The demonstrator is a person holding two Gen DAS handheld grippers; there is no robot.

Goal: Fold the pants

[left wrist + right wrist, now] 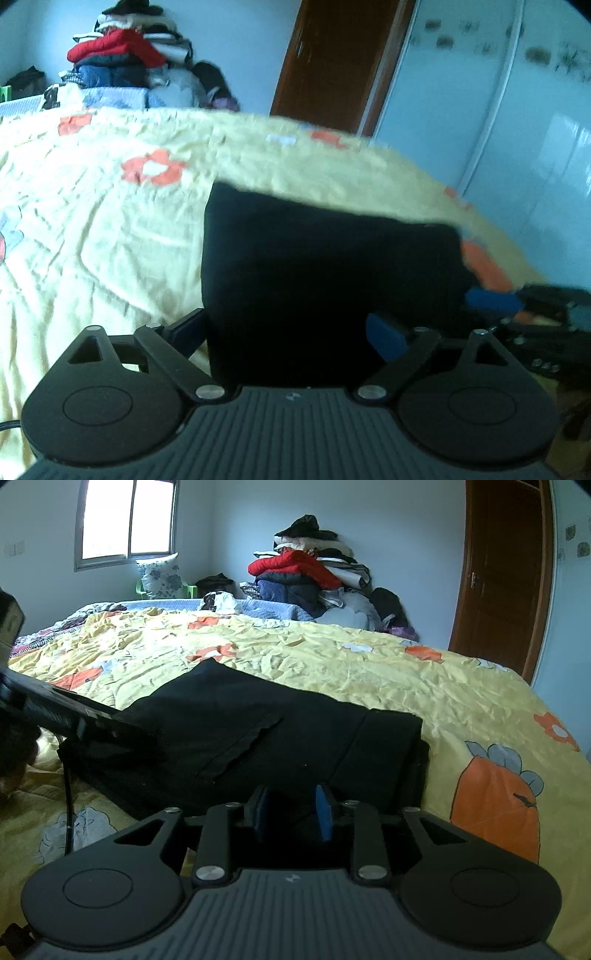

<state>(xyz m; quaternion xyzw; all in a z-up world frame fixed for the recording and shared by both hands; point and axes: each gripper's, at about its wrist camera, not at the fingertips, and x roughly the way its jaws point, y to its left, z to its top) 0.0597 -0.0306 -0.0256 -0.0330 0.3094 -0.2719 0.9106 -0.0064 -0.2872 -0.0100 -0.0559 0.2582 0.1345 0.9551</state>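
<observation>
Black pants (258, 738) folded on yellow bedspread (406, 675).
My left gripper (288, 332) spread wide around them; my right gripper (293, 812) also parted, pinching nothing.

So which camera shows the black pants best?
The right wrist view: the black fabric pants lie sharp across the yellow flowered bedsheet, pocket flap visible. The left wrist view shows them only as a blurry dark block, close up.

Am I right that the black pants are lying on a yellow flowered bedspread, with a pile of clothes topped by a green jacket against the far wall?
Not quite: the jacket in the pile of clothes is red, not green, as the right wrist view shows. The black pants do lie on the yellow flowered bedspread.
</observation>
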